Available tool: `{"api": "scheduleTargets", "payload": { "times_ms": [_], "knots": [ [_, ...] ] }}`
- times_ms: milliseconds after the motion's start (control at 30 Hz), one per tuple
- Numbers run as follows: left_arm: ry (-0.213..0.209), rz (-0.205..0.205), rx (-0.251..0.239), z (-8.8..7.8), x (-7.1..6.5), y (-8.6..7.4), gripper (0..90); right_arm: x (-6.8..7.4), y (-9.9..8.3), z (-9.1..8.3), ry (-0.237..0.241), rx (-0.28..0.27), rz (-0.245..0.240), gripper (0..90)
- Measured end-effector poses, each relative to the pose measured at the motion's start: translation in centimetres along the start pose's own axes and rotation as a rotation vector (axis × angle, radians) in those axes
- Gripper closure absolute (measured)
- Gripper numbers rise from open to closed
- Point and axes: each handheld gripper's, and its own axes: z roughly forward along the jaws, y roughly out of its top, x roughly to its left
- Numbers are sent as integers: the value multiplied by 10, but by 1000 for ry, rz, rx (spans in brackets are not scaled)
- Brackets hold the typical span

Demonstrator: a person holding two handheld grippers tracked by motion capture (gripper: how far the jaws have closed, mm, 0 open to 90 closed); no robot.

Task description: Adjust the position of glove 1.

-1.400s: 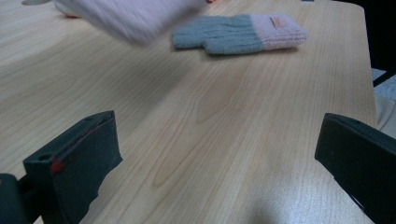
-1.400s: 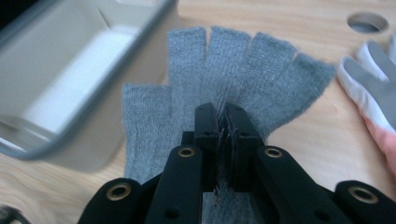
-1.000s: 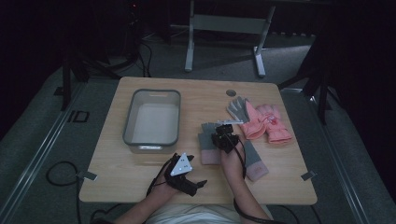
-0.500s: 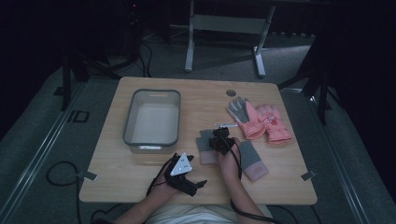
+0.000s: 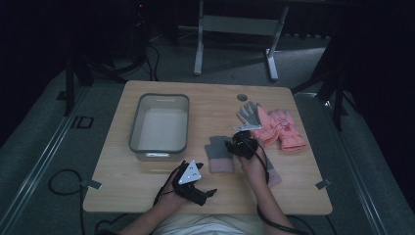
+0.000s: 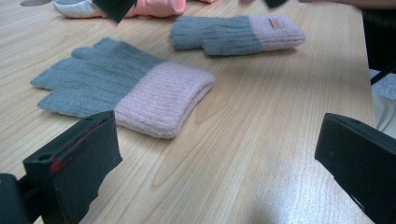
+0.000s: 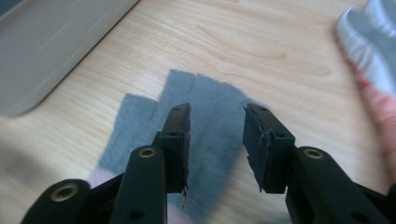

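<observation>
Two grey-and-pink knit gloves [image 6: 126, 88] flat; right tongs [image 7: 217, 140] opening, empty, left tongs [image 6: 215, 154] wide, empty.

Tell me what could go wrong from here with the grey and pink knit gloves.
1. The right gripper hangs over the nearer knit glove, its jaws having just opened with nothing between them; closing now may pinch only a thin fold that slips.
2. The other knit glove lies partly under the person's forearm, which could drag it.

The grey knitted wool glove with a ribbed pink cuff [image 6: 126, 91] looks soft, matt and fuzzy. It lies on the pale wooden table [image 6: 261, 154], smooth-grained with a faint sheen. Beyond the glove, the grey plastic tub [image 5: 160, 123] looks smooth and matt.
</observation>
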Motion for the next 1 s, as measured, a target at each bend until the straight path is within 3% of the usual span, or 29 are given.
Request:
{"api": "scheduleTargets", "payload": {
  "times_ms": [300, 633, 867, 1000],
  "knots": [
    [1, -3, 0, 0, 0, 0, 0, -44, -9, -37, 39, 12, -84, 657],
    [2, 3, 1, 0, 0, 0, 0, -62, -46, -55, 49, 115, -186, 627],
    [0, 0, 2, 0, 0, 0, 0, -75, -66, -50, 54, 190, -189, 577],
    [-5, -4, 1, 0, 0, 0, 0, -78, -73, -41, 71, 219, -158, 594]
  ]
}}
